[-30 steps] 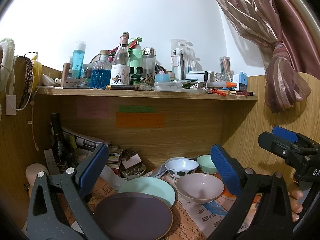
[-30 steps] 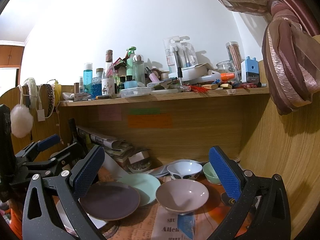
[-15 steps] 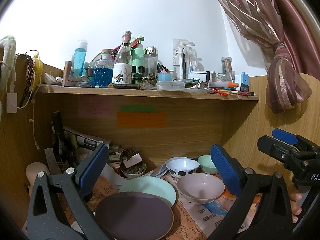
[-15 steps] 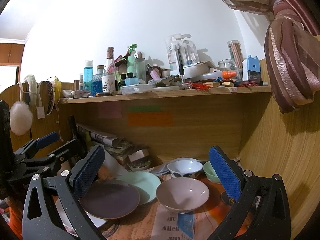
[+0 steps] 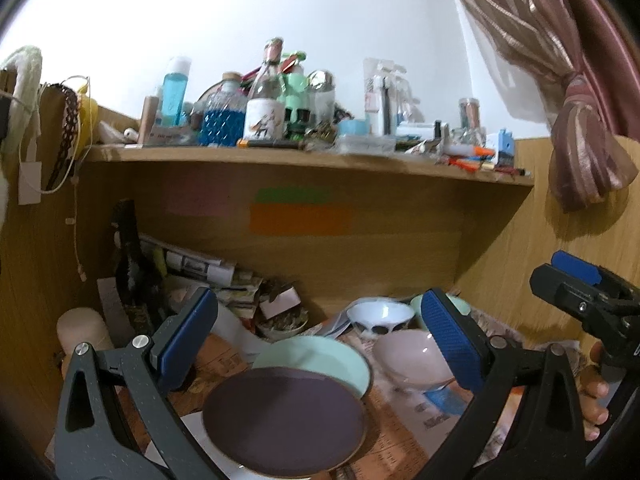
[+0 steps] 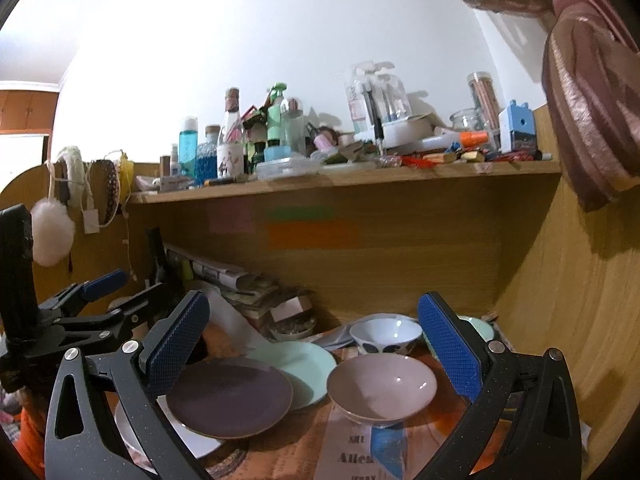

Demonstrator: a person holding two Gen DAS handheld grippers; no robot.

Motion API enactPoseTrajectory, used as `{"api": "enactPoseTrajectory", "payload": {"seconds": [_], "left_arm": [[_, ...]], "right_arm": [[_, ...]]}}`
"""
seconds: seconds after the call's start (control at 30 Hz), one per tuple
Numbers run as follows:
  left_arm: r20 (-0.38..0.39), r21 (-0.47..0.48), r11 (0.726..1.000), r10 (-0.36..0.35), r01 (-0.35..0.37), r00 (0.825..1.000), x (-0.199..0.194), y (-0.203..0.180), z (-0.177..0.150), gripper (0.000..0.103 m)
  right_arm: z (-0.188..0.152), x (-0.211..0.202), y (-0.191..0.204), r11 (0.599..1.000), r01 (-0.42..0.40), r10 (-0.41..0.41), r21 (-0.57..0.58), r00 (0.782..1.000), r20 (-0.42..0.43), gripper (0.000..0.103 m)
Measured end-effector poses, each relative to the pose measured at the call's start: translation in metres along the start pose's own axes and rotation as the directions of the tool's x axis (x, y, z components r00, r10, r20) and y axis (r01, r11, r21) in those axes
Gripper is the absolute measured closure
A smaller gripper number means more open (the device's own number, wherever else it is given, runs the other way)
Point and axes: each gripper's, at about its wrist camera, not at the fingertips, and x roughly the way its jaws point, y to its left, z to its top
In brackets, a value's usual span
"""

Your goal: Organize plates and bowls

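We held the left gripper (image 5: 320,336) with its jaws spread wide and empty above the dark purple plate (image 5: 282,420), which lay below and between them, overlapping a mint plate (image 5: 320,360). Our right gripper (image 6: 314,344) was likewise spread, the smooth pink bowl (image 6: 382,388) sitting on newspaper (image 6: 352,452) between its ribbed blue pads (image 6: 448,352), untouched. A white spotted bowl (image 6: 386,334) stood just behind.

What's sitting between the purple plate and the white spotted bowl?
The mint plate lies between them, its near edge tucked under the purple plate, with the spotted bowl just behind. The right wrist view shows it best.
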Motion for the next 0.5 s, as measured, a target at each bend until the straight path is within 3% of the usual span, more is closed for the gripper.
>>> {"api": "enactPoseTrajectory", "payload": {"seconds": [0.23,0.5], "left_arm": [[-0.042,0.025,0.998,0.063,-0.062,0.997,-0.001,0.028,-0.018,0.0],[-0.122,0.014,0.994,0.106,-0.105,0.987,0.01,0.059,-0.042,0.0]], "right_arm": [[-0.017,0.029,0.011,0.999,-0.036,0.035,-0.009,0.995,-0.096,0.0],[-0.045,0.067,0.017,0.997,-0.075,0.08,0.029,0.973,-0.218,0.003]]}}
